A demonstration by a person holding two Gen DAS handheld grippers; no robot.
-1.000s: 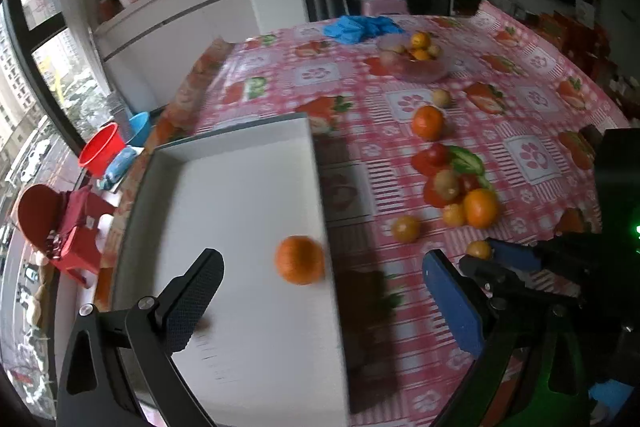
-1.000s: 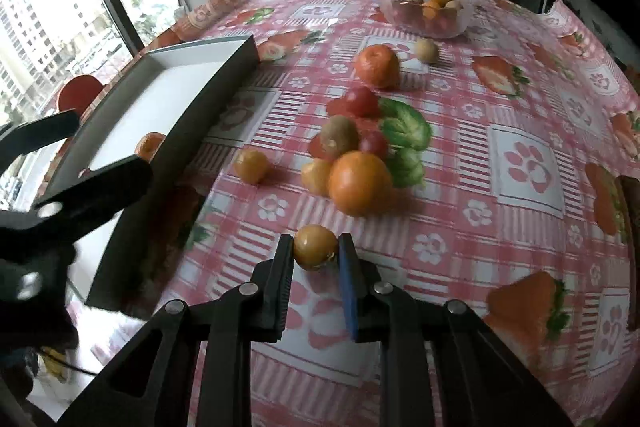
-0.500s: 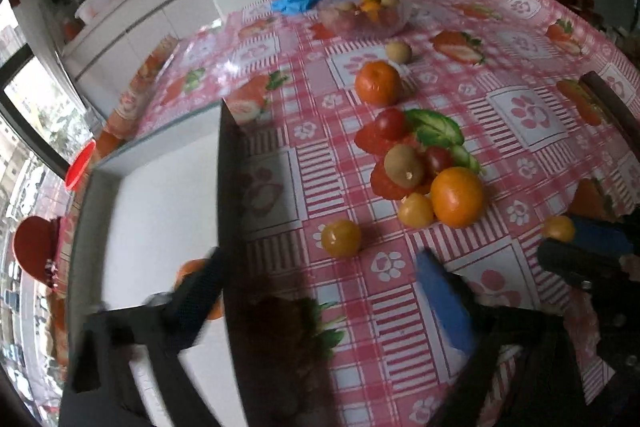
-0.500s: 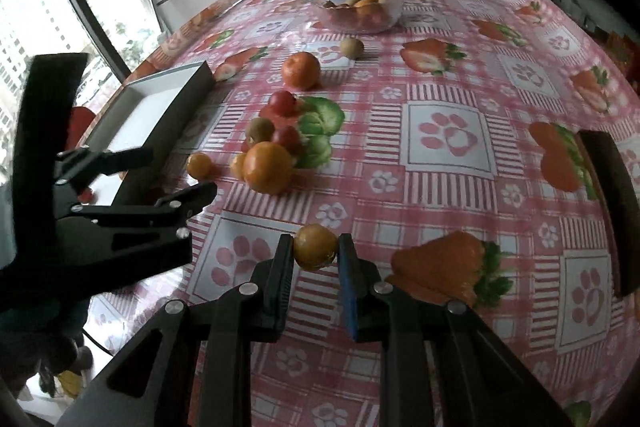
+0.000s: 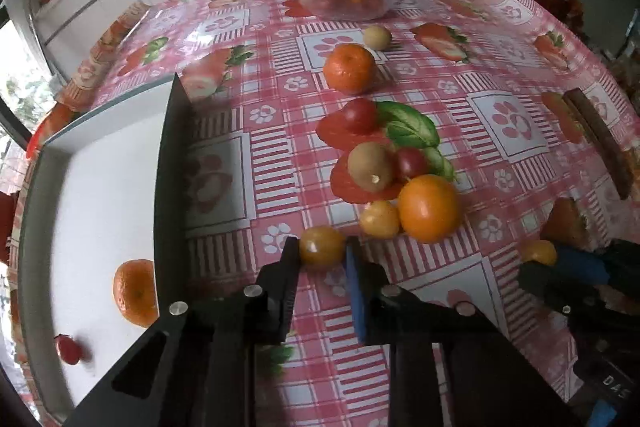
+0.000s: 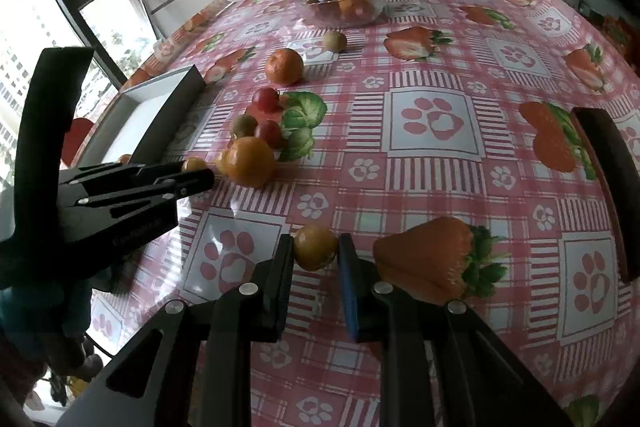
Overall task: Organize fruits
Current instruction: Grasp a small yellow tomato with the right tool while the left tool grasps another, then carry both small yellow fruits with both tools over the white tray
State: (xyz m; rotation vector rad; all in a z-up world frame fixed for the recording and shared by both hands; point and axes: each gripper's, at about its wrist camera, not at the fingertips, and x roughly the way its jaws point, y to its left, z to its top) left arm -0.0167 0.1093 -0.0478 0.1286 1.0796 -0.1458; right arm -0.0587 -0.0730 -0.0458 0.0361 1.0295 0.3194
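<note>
Pinching small yellow-orange fruit (image 5: pixel 321 247), left gripper (image 5: pixel 322 259) clamps tip-only; right gripper (image 6: pixel 316 253) holds another small fruit (image 6: pixel 315 247). Risk: round skin squirting out during lift toward white tray (image 5: pixel 100 195) at left.

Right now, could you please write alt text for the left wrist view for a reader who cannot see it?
The left gripper is shut on a small yellow-orange fruit on a pink patterned tablecloth. A white tray on the left holds a mandarin; more fruit lies loose ahead.
</note>
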